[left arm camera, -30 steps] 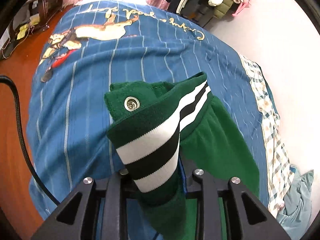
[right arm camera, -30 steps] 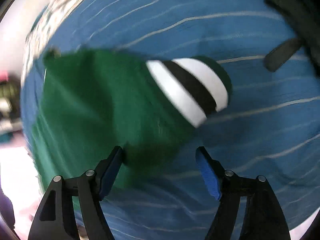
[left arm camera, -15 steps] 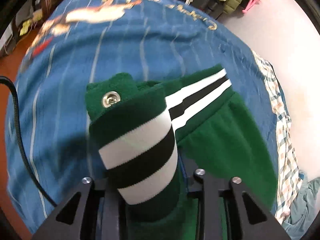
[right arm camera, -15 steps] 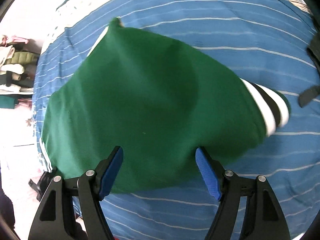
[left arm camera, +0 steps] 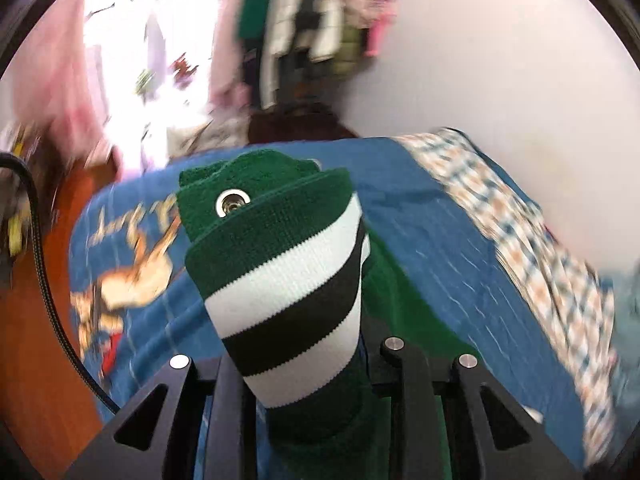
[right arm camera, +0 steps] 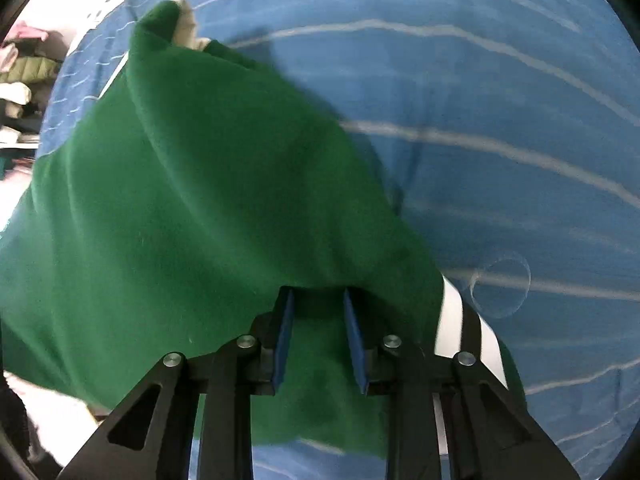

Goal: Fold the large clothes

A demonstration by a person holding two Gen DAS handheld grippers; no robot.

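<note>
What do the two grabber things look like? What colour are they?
Both are black, with chunky fingers that have triangle-shaped holes and shiny silver screw heads. The right gripper has bright blue pads on the inside of its fingers. A black braided cable curves past the left gripper. No hands or sleeves show.

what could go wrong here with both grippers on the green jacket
1. The right gripper has just been closing on a small pinch of green jacket near the striped cuff; such a shallow bite might slip.
2. The left gripper is clamped on the striped hem band, by the snap button; a hard pull could stretch the knit.
3. The left wrist view is blurred, so the jacket may drag and wrinkle the blue bedsheet.
</note>
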